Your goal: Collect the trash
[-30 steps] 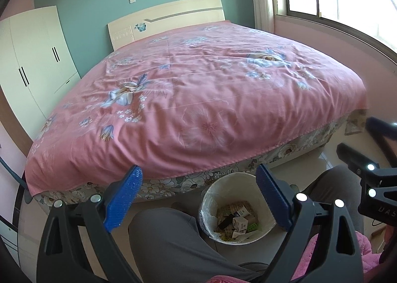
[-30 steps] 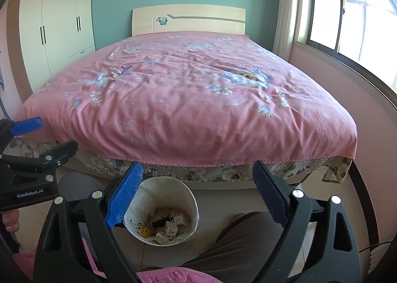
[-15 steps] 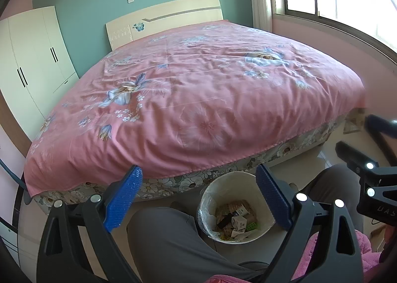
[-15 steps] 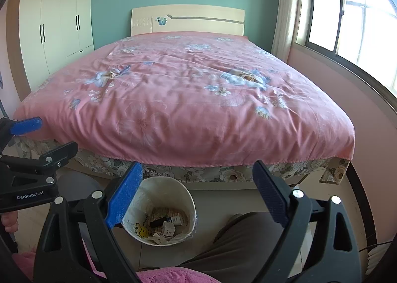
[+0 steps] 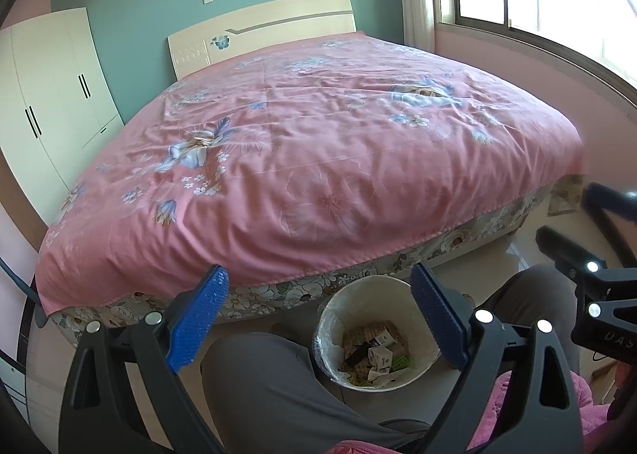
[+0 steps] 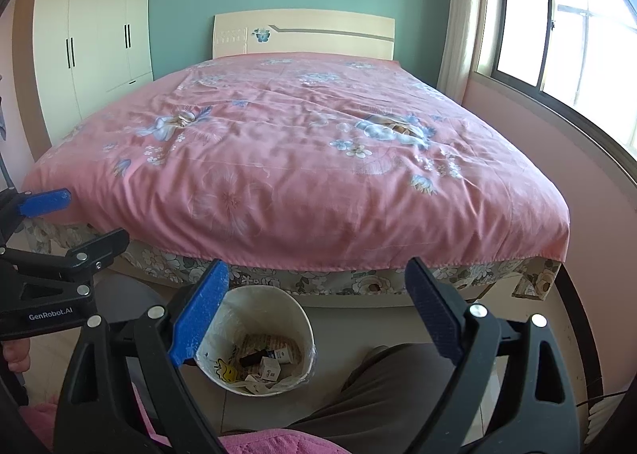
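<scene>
Fingers (image 5: 436,318) of left gripper (image 5: 318,314): blue-padded, spread wide, nothing between, nothing touched; aimed down over the floor at the foot of the bed.

Fingers (image 6: 199,314) of right gripper (image 6: 316,312): same blue pads, spread wide, empty, touching nothing; likewise tilted down toward the floor.

Waste bin (image 5: 360,296): pale, lined with a clear plastic bag; upright on the floor (image 6: 358,326), just beside the foot edge of the bed, between the seated person's knees. Placed there, by judgement, so that both grippers can drop things in without a long reach.

Trash (image 5: 378,350) inside bin: small cartons, printed paper scraps, one dark narrow item, a green piece; lying loose at the bottom, well below the rim. Exact kinds too small to tell.

Bed (image 6: 418,276): pink floral cover (image 6: 298,159) drawn flat, hanging over the floral skirt at the foot edge. No loose litter visible on top or on the floor strips in view.

Person's legs (image 5: 270,386): grey trousers, one knee each side of the bin; pink fabric at the lap.

Wardrobe (image 6: 91,47), headboard (image 6: 302,34), window (image 6: 557,40): background only.

Status, by judgement: collected items already binned; both tools idle and empty, held ready above the bin, task at or near its end unless litter lies out of view.
</scene>
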### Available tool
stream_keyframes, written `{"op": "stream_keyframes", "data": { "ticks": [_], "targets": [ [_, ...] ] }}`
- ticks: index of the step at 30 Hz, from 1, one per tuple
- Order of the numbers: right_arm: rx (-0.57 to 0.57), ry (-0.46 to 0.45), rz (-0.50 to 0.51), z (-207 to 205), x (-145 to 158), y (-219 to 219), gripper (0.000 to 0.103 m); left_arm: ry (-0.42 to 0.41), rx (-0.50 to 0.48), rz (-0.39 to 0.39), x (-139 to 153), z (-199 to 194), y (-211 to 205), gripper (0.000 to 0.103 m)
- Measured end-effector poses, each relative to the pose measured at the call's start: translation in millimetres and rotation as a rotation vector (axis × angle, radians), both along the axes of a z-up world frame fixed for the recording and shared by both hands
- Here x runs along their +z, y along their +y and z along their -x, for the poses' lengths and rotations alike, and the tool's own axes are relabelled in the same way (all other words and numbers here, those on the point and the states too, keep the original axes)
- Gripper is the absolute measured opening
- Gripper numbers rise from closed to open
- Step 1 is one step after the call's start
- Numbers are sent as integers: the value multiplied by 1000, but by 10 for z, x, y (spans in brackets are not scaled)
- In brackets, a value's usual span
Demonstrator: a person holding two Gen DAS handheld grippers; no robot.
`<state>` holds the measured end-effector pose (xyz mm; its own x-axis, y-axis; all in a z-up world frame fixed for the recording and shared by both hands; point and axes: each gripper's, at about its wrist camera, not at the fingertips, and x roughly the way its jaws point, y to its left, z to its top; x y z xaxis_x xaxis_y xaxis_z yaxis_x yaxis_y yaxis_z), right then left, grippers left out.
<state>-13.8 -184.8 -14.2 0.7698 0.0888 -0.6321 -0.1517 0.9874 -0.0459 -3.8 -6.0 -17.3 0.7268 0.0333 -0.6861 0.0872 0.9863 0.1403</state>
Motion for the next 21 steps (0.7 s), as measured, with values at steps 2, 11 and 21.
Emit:
{"op": "stream_keyframes", "data": {
  "ticks": [2, 11, 21],
  "targets": [
    [4, 2, 2, -7, 4, 4, 89, 2, -1, 1, -1, 0, 4, 94],
    [8, 1, 5, -8, 9, 13, 89, 1, -5, 7, 11, -1, -9, 94],
    [11, 3, 6, -15, 19, 12, 89, 3, -4, 10, 28, -6, -2, 94]
  ]
}}
